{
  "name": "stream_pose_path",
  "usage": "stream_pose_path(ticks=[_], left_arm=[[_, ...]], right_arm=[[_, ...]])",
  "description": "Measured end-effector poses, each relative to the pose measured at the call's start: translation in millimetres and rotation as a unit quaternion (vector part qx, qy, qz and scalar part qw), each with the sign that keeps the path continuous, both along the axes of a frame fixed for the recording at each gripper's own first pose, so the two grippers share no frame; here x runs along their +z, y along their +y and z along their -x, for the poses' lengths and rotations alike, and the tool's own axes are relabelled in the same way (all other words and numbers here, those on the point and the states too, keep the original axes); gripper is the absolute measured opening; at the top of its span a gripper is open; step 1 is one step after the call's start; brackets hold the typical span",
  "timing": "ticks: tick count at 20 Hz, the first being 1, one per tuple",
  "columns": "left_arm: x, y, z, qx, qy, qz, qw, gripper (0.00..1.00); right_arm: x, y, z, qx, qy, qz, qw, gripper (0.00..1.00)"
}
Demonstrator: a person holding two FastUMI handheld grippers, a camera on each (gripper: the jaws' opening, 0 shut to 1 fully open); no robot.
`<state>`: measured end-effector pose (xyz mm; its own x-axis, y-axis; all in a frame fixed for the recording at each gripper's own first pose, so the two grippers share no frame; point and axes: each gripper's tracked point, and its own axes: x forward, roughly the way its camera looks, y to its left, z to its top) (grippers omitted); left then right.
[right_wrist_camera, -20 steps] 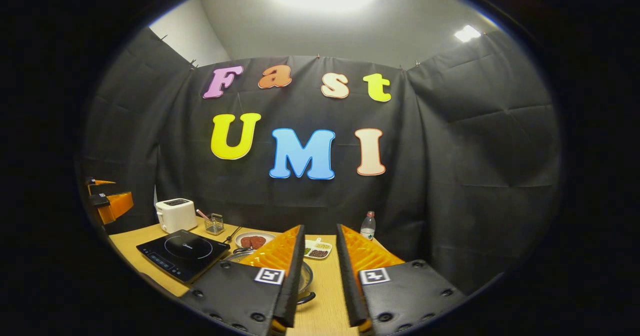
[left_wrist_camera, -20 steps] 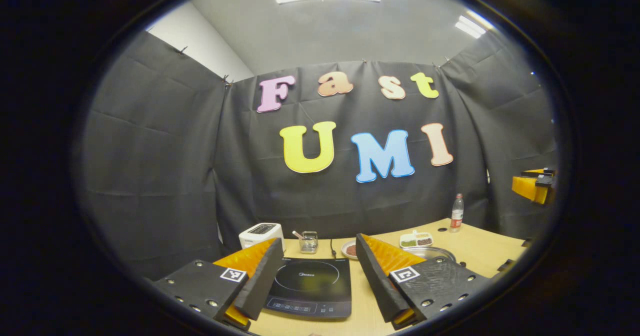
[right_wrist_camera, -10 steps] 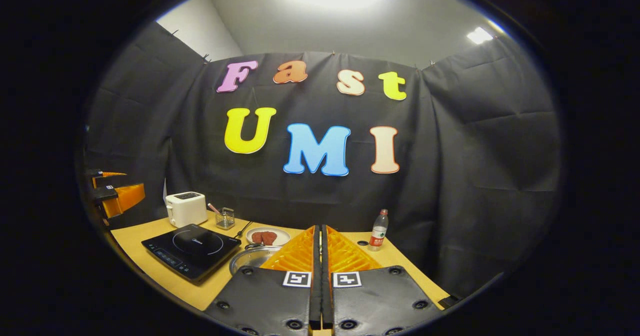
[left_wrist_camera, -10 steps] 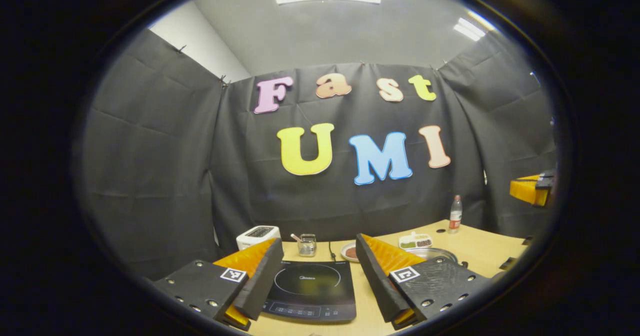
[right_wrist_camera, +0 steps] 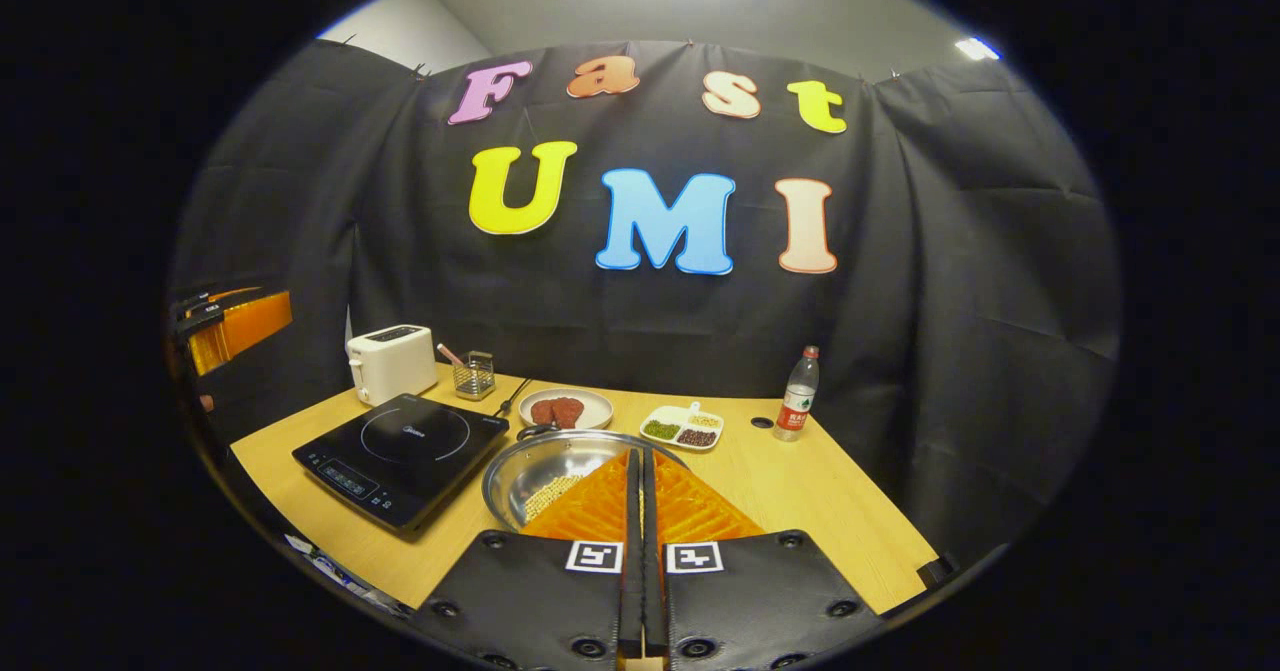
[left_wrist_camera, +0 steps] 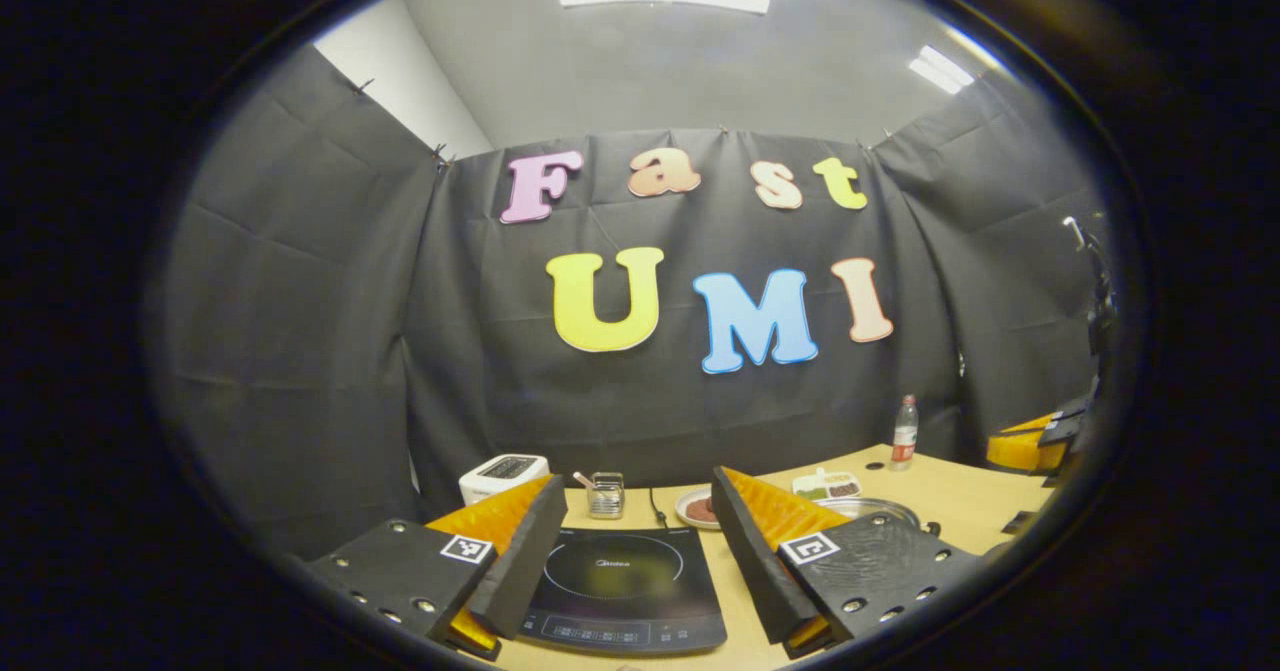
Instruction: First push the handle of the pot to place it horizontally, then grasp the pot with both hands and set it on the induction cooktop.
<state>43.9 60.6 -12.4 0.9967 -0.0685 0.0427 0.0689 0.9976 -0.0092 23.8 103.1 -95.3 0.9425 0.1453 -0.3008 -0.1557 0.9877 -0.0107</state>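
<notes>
Pot sits beside cooktop; right gripper clenched empty above it, left gripper released.

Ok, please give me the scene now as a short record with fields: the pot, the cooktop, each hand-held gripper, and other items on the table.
pot: round shiny metal pot on the wooden table, right of the cooktop, not on it
cooktop: flat black induction cooktop, nothing on it
left hand-held gripper: fingers apart, above the cooktop
right hand-held gripper: fingers together, holding nothing, in front of the pot
other items: white toaster, clear plastic bottle
</notes>
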Motion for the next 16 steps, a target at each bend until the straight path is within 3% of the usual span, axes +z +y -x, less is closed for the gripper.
stream_pose_path(ticks=[8, 16], left_arm=[[-5.8, -2.3, -23.8, 0.023, 0.011, 0.004, 1.000, 0.88], [-9.9, -34.9, -58.7, 0.047, 0.026, -0.009, 0.999, 0.89]], right_arm=[[-74.7, 9.6, -13.6, 0.055, 0.093, 0.010, 0.994, 0.02], [-147.0, 5.3, -19.1, 0.125, 0.191, 0.013, 0.973, 0.02]])
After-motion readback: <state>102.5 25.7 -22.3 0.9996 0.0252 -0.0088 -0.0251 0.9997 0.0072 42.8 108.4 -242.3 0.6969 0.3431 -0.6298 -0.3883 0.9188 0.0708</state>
